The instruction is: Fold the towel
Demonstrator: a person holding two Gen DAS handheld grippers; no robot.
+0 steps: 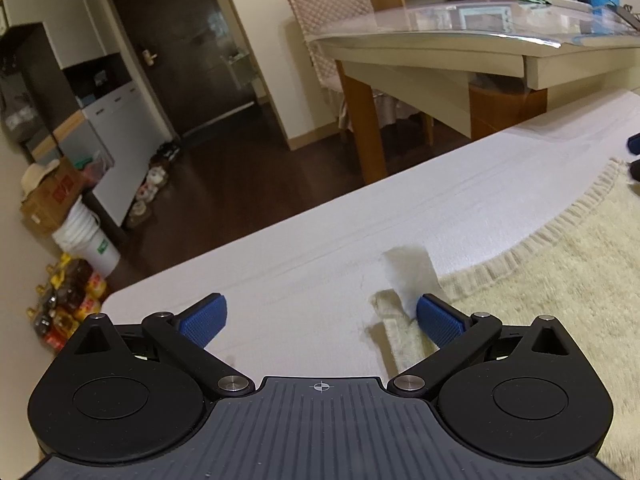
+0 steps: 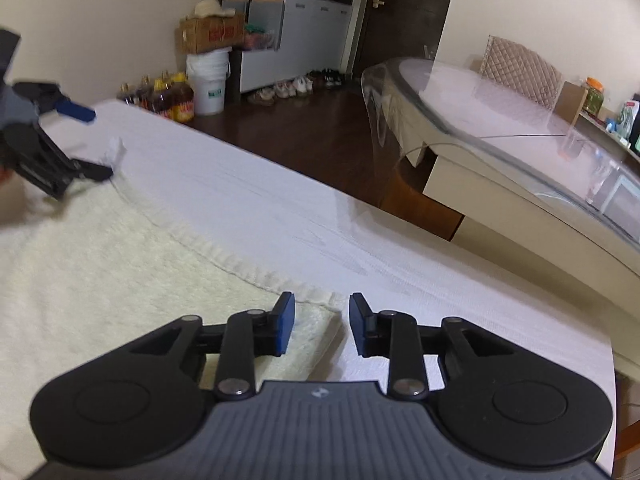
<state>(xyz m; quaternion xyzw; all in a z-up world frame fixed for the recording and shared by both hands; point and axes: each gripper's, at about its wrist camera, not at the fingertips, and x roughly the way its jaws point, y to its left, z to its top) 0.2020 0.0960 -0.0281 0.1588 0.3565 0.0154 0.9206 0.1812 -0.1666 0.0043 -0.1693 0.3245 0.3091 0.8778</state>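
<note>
Table [image 1: 280, 264]: white cloth cover, faint creases running along it; rounded near corner in the left view, edge dropping to dark floor.
Towel [image 2: 100, 248]: cream, fluffy, lying flat on the table; far hem ribbed and fringed, running between the two grippers; white cover bare beyond it.
Towel corner, left end [image 1: 394, 308]: slightly lifted and turned, with a white tag [image 1: 408, 272] standing up from it.
Towel corner, right end [image 2: 320, 312]: flat on the cover, just ahead of the right gripper and between its fingers.
Left gripper [image 1: 322, 318]: jaws wide apart, holding nothing; right pad [image 1: 438, 320] against the towel's corner, left pad [image 1: 206, 318] over bare cover. Seen also at the far left of the right view, spread open at the same corner.
Right gripper [image 2: 322, 326]: jaws parted with a clear gap, not pressing on anything; left pad [image 2: 285, 326] over the towel, right pad [image 2: 358, 328] over bare cover.
Dining table [image 1: 460, 46]: glass-topped, beyond the work table, well apart from it.
Chair [image 1: 332, 12]: quilted back, at the dining table's far end.
Door [image 1: 180, 40]: dark, shut, in the far wall.
Bucket [image 2: 208, 80]: white, on the floor by the wall.
Bottles [image 2: 168, 98]: amber, yellow labels, beside the bucket.
Shoes [image 2: 292, 88]: row along the cabinet's foot.
</note>
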